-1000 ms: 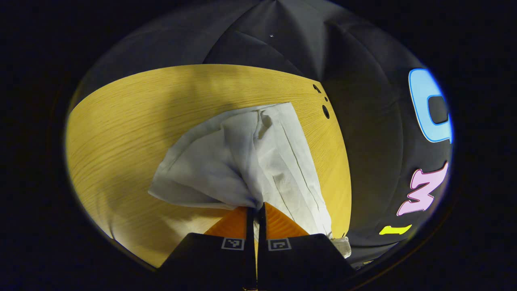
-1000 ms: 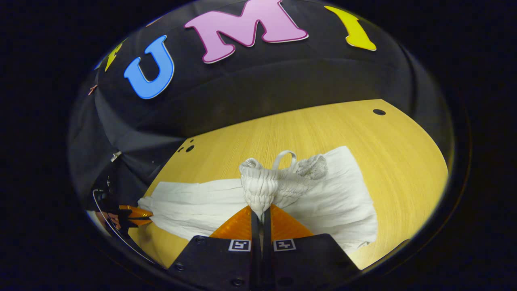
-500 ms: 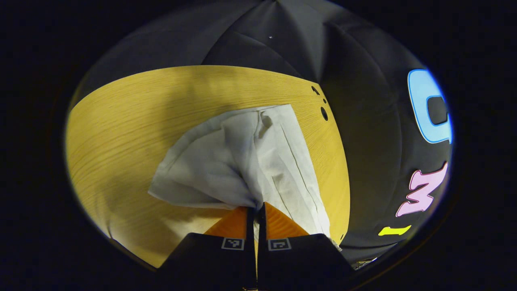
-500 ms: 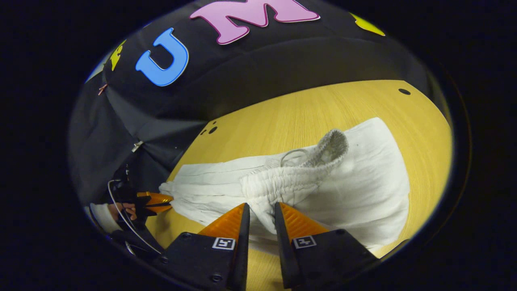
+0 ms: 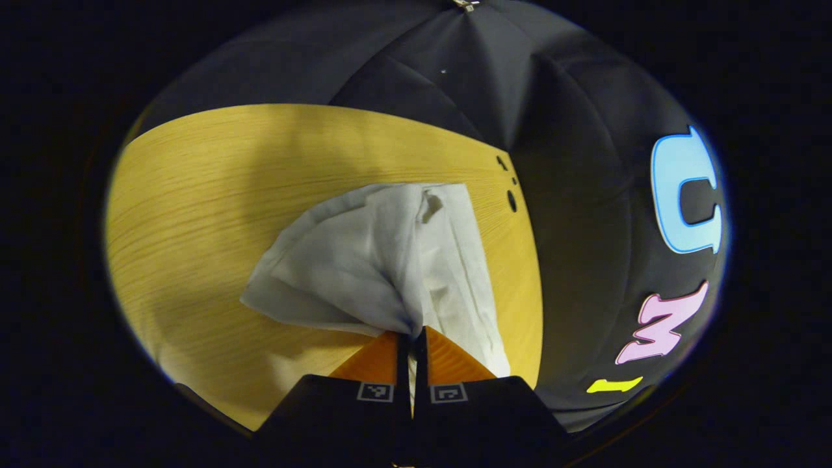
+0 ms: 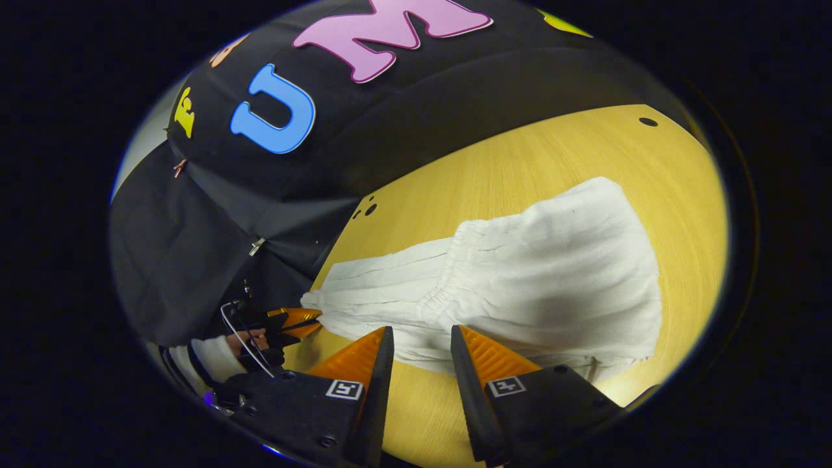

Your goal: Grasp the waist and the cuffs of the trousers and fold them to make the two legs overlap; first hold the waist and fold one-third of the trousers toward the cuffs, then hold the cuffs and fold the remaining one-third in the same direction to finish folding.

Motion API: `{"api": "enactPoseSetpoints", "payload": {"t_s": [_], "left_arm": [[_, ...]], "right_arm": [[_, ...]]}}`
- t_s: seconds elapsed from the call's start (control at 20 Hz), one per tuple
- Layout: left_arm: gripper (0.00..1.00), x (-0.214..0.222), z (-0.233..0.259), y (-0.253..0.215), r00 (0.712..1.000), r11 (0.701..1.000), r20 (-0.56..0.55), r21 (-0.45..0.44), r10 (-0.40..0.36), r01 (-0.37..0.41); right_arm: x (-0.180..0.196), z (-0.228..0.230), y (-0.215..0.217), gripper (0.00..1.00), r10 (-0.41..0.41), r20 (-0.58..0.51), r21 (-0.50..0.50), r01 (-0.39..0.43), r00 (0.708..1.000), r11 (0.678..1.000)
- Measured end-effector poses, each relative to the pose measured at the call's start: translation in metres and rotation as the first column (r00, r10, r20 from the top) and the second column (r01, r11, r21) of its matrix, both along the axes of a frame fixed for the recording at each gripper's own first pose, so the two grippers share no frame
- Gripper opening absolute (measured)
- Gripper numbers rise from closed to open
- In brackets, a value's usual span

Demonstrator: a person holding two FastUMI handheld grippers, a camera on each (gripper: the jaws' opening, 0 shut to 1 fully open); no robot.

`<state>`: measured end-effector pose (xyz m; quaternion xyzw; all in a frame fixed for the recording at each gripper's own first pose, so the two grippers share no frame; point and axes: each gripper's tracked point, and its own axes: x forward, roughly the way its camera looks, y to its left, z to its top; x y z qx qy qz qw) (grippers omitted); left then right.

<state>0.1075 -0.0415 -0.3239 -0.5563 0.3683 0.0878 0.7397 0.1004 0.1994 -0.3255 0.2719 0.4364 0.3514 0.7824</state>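
My left gripper pinches the cuffs. My right gripper is open. The trousers look soft and floppy, so I'd grab edges.

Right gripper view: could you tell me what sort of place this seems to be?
Probably a staged recording booth, not a home: black cloth wall draped behind a bare wooden table, with white trousers on it and a person's hand holding the left claw.
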Motion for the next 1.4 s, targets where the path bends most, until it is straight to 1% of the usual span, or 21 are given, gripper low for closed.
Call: {"api": "enactPoseSetpoints", "payload": {"t_s": [0.15, 0.25, 0.4, 0.55, 0.7, 0.85, 0.9, 1.0, 1.1, 1.15, 1.2, 1.35, 1.4], "left_arm": [[0.06, 0.006, 0.021, -0.005, 0.998, 0.999, 0.067, 0.051, -0.016, 0.013], [0.06, 0.017, 0.035, -0.011, 0.994, 0.996, 0.107, 0.092, -0.026, 0.016], [0.06, 0.036, 0.063, -0.023, 0.981, 0.991, 0.192, 0.136, -0.038, 0.012], [0.06, 0.046, 0.088, -0.053, 0.959, 0.982, 0.262, 0.178, -0.103, 0.057], [0.06, 0.056, 0.108, -0.089, 0.926, 0.967, 0.324, 0.223, -0.193, 0.123], [0.06, 0.061, 0.128, -0.132, 0.884, 0.950, 0.379, 0.251, -0.275, 0.188], [0.06, 0.062, 0.135, -0.147, 0.866, 0.940, 0.392, 0.265, -0.310, 0.217], [0.06, 0.057, 0.139, -0.178, 0.827, 0.907, 0.400, 0.313, -0.396, 0.283], [0.06, 0.050, 0.144, -0.208, 0.779, 0.866, 0.404, 0.362, -0.480, 0.346], [0.01, 0.046, 0.145, -0.223, 0.754, 0.844, 0.403, 0.385, -0.519, 0.374], [0.06, 0.041, 0.143, -0.235, 0.732, 0.820, 0.395, 0.406, -0.555, 0.403], [0.06, 0.024, 0.132, -0.278, 0.663, 0.750, 0.369, 0.450, -0.651, 0.485], [0.06, 0.016, 0.128, -0.289, 0.636, 0.721, 0.358, 0.468, -0.684, 0.512]], "right_arm": [[-0.002, 0.003, -0.030, 0.54, -0.026, -0.008, -0.009, 0.026, 1.000, 1.000], [-0.001, 0.008, -0.048, 0.54, -0.048, -0.008, -0.009, 0.048, 0.999, 0.999], [0.002, 0.015, -0.075, 0.55, -0.078, 0.006, -0.012, 0.078, 0.997, 0.997], [0.007, 0.018, -0.100, 0.54, -0.120, -0.001, -0.003, 0.120, 0.993, 0.993], [0.013, 0.014, -0.130, 0.54, -0.191, -0.036, 0.004, 0.191, 0.981, 0.982], [0.016, 0.008, -0.157, 0.54, -0.236, -0.044, -0.010, 0.236, 0.971, 0.972], [0.017, 0.008, -0.165, 0.54, -0.248, -0.043, -0.015, 0.248, 0.968, 0.969], [0.019, 0.008, -0.176, 0.55, -0.267, -0.042, -0.019, 0.266, 0.963, 0.964], [0.022, 0.009, -0.185, 0.55, -0.283, -0.044, -0.018, 0.283, 0.958, 0.959], [0.022, 0.007, -0.189, 0.54, -0.291, -0.047, -0.017, 0.291, 0.956, 0.957], [0.022, 0.007, -0.192, 0.54, -0.297, -0.050, -0.017, 0.297, 0.954, 0.955], [0.020, 0.004, -0.200, 0.55, -0.309, -0.058, -0.021, 0.308, 0.949, 0.951], [0.019, 0.004, -0.202, 0.55, -0.313, -0.060, -0.022, 0.312, 0.948, 0.950]]}}
